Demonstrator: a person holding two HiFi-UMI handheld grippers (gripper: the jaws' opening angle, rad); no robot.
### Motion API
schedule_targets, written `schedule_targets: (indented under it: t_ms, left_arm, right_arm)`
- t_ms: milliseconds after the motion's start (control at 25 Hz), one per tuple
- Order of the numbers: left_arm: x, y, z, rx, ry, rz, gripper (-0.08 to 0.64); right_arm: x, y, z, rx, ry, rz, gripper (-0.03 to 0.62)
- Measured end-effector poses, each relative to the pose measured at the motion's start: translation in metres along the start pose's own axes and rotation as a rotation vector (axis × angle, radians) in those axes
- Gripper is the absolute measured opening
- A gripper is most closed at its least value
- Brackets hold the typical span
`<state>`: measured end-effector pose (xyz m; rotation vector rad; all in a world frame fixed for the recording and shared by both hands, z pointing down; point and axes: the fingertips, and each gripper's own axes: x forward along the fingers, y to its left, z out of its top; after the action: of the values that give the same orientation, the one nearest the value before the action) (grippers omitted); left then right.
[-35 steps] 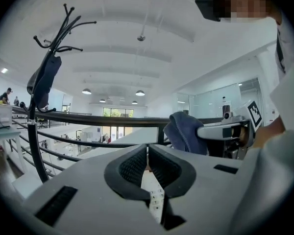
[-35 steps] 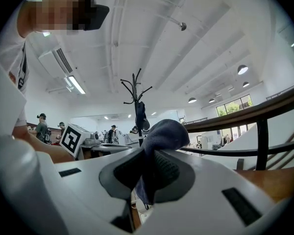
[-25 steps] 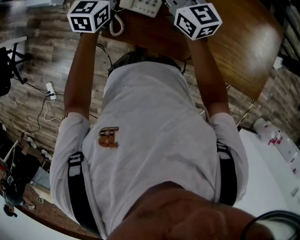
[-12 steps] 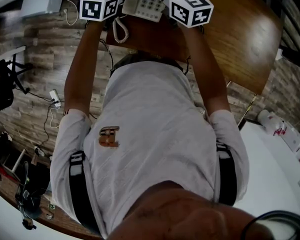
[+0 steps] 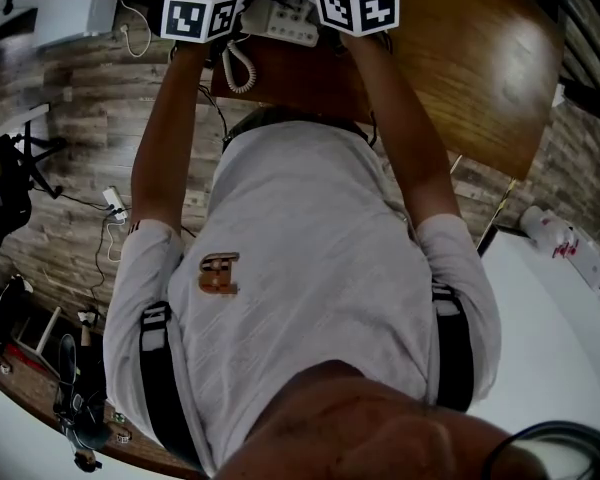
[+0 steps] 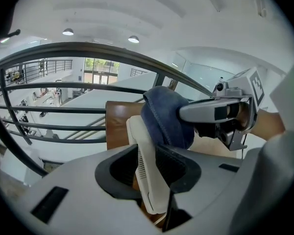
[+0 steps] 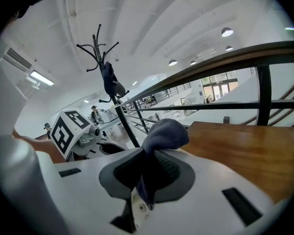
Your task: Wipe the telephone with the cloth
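Observation:
The white telephone base sits on the wooden table at the top of the head view, its coiled cord hanging over the near edge. My left gripper is shut on the white handset, which stands tilted between its jaws above the table. My right gripper is shut on a bunched blue cloth. In the left gripper view the cloth presses against the handset's far end, with the right gripper coming in from the right. Both marker cubes sit close together over the phone.
A metal railing runs beyond the table's far edge. A coat stand rises behind the left gripper. On the floor to the left are cables and a power strip. A white counter stands at right.
Both grippers have drawn closer together over the phone and risen toward the top of the head view. The right marker cube has shifted left.

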<state>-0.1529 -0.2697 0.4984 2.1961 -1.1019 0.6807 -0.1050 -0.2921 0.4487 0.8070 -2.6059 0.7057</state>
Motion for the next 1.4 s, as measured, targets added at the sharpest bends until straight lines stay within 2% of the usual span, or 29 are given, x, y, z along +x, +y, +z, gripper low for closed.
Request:
schedule_targets:
  t_ms: [280, 600, 1120, 1240, 1400]
  left_arm:
    - [0.007, 0.002, -0.007, -0.016, 0.01, -0.034, 0.107]
    - [0.005, 0.0, -0.004, -0.029, 0.005, -0.066, 0.109]
    - [0.008, 0.002, -0.008, -0.041, -0.011, -0.07, 0.121]
    - [0.007, -0.001, -0.007, -0.04, -0.014, -0.071, 0.123]
    - [0.005, 0.0, -0.006, -0.044, -0.017, -0.074, 0.124]
  right_arm:
    - [0.021, -0.012, -0.011, 0.033, 0.07, -0.041, 0.06]
    - [0.018, -0.038, -0.025, 0.074, 0.145, -0.175, 0.06]
    - [-0.051, -0.087, -0.059, 0.125, 0.135, -0.359, 0.06]
    - [-0.067, -0.084, -0.059, 0.126, 0.12, -0.369, 0.06]
    - [-0.076, -0.059, -0.051, 0.107, 0.078, -0.337, 0.06]
